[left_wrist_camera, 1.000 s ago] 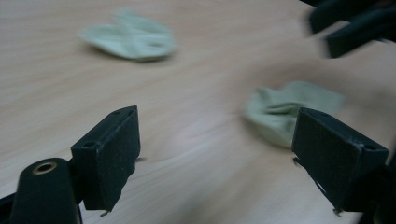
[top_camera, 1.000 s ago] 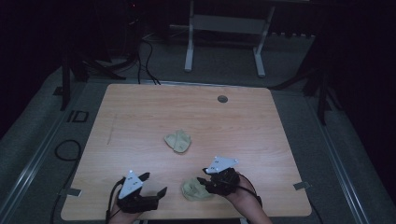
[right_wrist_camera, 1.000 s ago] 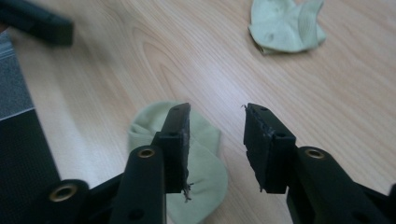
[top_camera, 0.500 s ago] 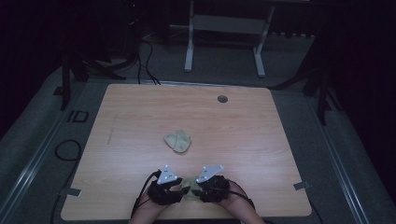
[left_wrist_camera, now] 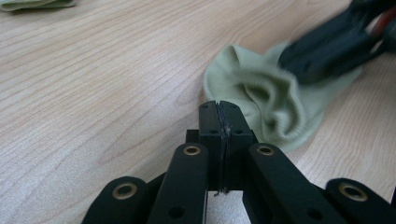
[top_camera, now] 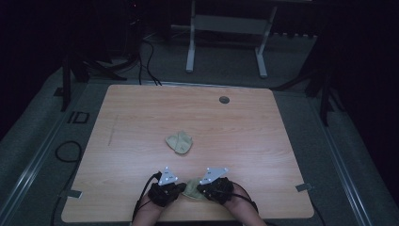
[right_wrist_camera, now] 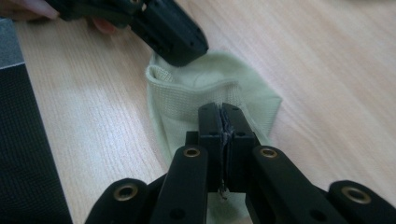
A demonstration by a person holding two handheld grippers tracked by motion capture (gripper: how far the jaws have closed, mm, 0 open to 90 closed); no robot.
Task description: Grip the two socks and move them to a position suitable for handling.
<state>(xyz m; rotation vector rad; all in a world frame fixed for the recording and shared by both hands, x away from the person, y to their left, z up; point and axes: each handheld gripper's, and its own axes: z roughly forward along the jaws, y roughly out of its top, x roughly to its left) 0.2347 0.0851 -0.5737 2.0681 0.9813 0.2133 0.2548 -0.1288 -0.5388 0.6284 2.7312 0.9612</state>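
Wood table (top_camera: 141, 122), no legible writing; both claws apparently pinching green sock (top_camera: 192, 189).

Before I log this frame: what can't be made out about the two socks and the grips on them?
- Near sock, high view: both grippers flank it; its shape is hidden.
- Left gripper, its own view: jaws look shut, fabric between them untellable.
- Right gripper, its own view: jaws hide where they meet the sock.
- Far sock, left gripper view: cut off by the top edge.
- Table hole, high view: too small to identify.
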